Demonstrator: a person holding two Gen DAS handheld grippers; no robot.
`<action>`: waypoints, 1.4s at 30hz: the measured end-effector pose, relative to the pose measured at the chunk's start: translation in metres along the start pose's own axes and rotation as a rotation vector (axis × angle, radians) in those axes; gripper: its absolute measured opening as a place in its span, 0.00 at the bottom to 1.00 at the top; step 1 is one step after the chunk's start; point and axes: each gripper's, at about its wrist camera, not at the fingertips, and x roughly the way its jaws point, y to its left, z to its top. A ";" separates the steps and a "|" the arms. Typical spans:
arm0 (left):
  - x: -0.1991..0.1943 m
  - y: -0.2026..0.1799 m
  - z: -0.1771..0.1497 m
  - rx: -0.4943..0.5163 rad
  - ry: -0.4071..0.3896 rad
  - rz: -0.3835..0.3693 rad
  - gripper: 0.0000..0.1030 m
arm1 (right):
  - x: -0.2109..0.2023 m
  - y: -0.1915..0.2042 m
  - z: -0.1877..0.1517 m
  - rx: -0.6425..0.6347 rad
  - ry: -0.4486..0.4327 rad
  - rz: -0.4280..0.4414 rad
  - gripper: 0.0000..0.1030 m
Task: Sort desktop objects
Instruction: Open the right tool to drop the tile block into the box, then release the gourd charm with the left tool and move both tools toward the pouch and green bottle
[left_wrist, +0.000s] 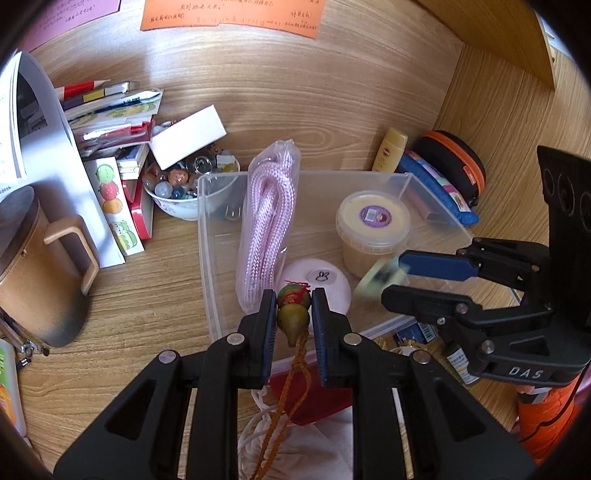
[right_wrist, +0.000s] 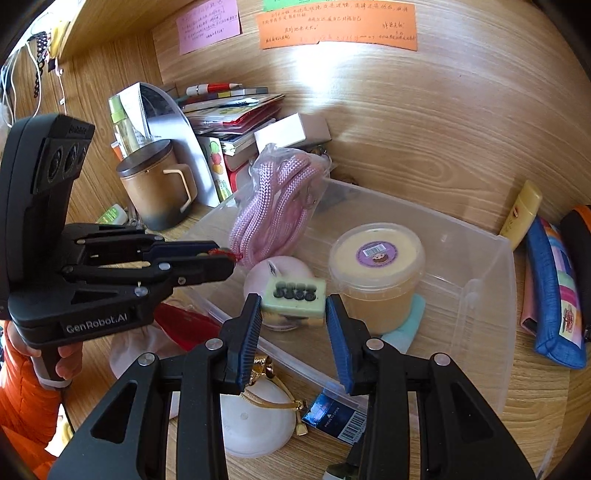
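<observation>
Left gripper (left_wrist: 293, 308) pinching gourd (left_wrist: 293, 312) at waist: light, rigid, slippery, cord dangling at 6. Right gripper (right_wrist: 293, 308) clamping tile (right_wrist: 294, 295): stiff, light.

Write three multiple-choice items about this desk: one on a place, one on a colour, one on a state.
1. Where does the lidded tub stand?
A) inside the clear bin
B) outside it, to its left
C) outside it, to its right

2. What colour is the bagged rope?
A) blue
B) pink
C) yellow

3. How is the left claw?
A) open and empty
B) shut on nothing
C) shut on the gourd charm

Key:
1 A, the bin's walls surround the tub in both views.
2 B, its braided strands are pale pink.
3 C, both pads press the gourd's sides and its cord hangs below.
</observation>
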 end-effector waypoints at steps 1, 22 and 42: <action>0.000 0.000 0.000 0.004 0.000 -0.001 0.17 | 0.000 0.000 0.000 0.004 0.002 0.002 0.32; -0.030 -0.007 0.005 0.013 -0.079 0.008 0.52 | -0.038 0.008 -0.004 0.000 -0.071 -0.053 0.49; -0.067 -0.012 -0.049 -0.013 -0.089 0.088 0.79 | -0.100 -0.013 -0.057 0.073 -0.150 -0.167 0.79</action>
